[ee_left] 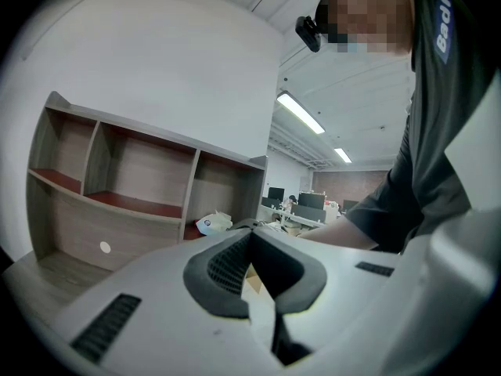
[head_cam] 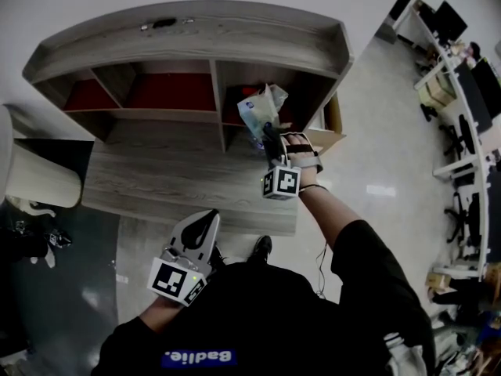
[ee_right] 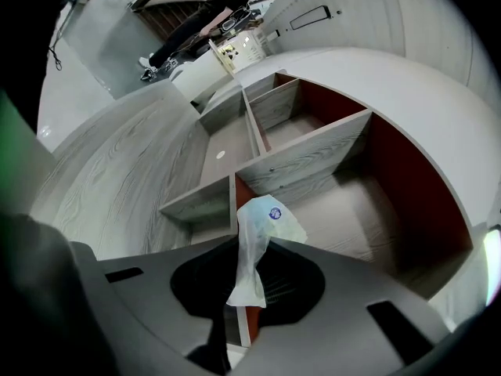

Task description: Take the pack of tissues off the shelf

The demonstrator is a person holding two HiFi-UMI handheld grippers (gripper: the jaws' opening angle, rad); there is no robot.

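The pack of tissues (head_cam: 261,110) (ee_right: 264,224), a pale crinkled wrapper with a round blue mark, sits at the mouth of the wooden shelf's (head_cam: 188,44) lower right compartment. The right gripper (head_cam: 267,135) (ee_right: 249,279) has its jaws pinched on the wrapper's near end. The left gripper (head_cam: 205,225) (ee_left: 255,240) hangs low, well apart from the shelf, jaws together and empty.

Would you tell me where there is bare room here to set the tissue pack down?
The desktop before the shelf is bare, and the two left compartments look empty. Only the right compartment is crowded: the right gripper holds the tissue pack there.
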